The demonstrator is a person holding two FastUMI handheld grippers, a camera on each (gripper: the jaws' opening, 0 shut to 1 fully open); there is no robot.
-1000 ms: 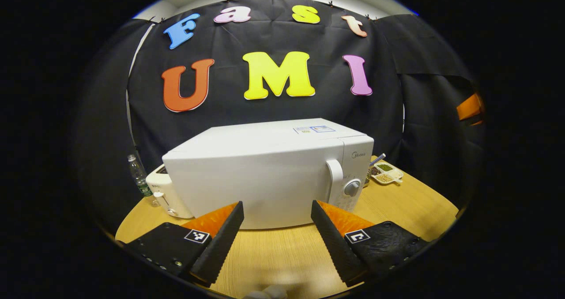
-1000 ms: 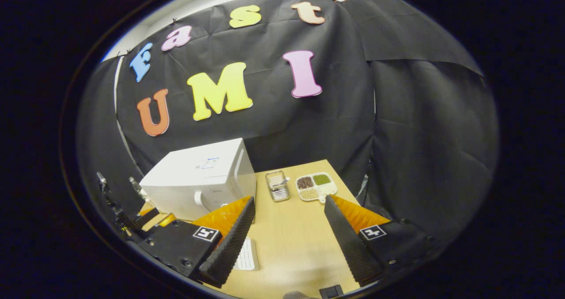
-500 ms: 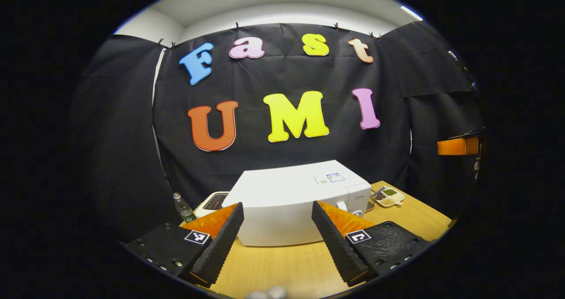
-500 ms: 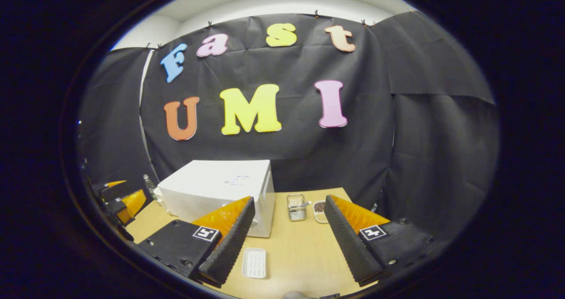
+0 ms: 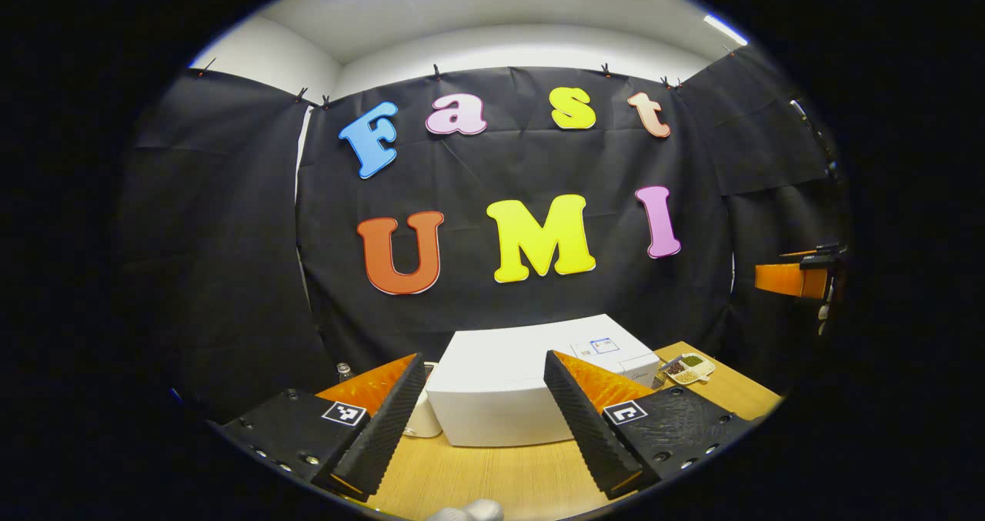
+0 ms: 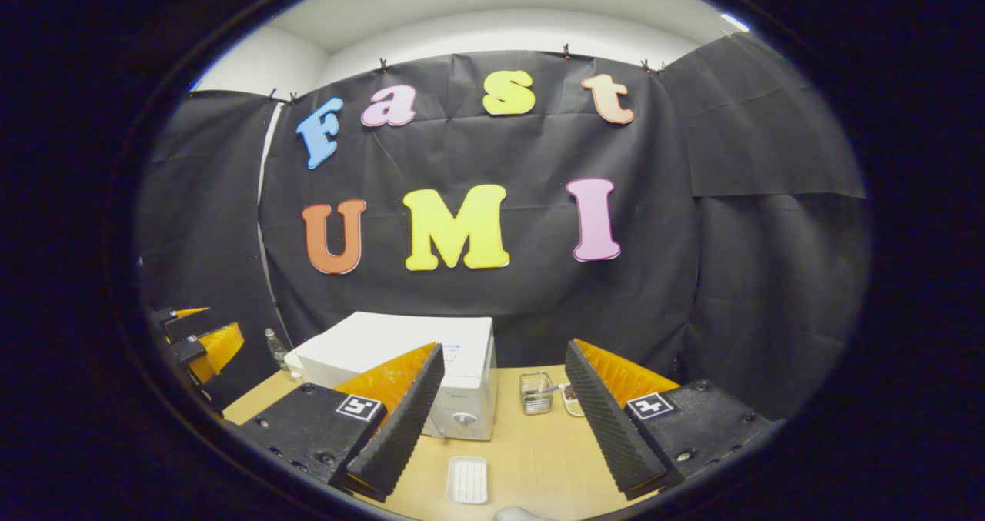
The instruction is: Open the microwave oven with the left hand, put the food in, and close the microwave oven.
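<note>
the white microwave oven [image 5: 531,386] is sitting on the wooden table [image 5: 492,475] toward the back, close to the black cloth wall, and its door is looking shut in both views; the handle and dial are facing the right gripper view [image 6: 462,398]. nothing of the task is reading as done yet: the door is unopened, no food is inside, and the closing is still to come. the food itself is hard to pick out. a small white ridged tray [image 6: 467,479] is lying on the table in front of the microwave oven, near the right gripper, and whether it is carrying anything cannot be told.

the left gripper [image 5: 485,409] is hovering well apart from the microwave oven, raised and looking out over its top, with its fingers [image 5: 381,429] spread wide and holding nothing. the right gripper [image 6: 504,413] is likewise hanging above the near table, fingers [image 6: 404,425] spread wide, touching nothing.

further out, a small wire basket [image 6: 535,392] and a divided dish of grains [image 5: 687,368] are standing to the right of the microwave oven, a white toaster [image 5: 425,421] is sitting just beside its left end, and a clear bottle [image 6: 275,348] is standing behind.

as a judgement, the next step is calling for the left gripper to be coming down to the door handle.
</note>
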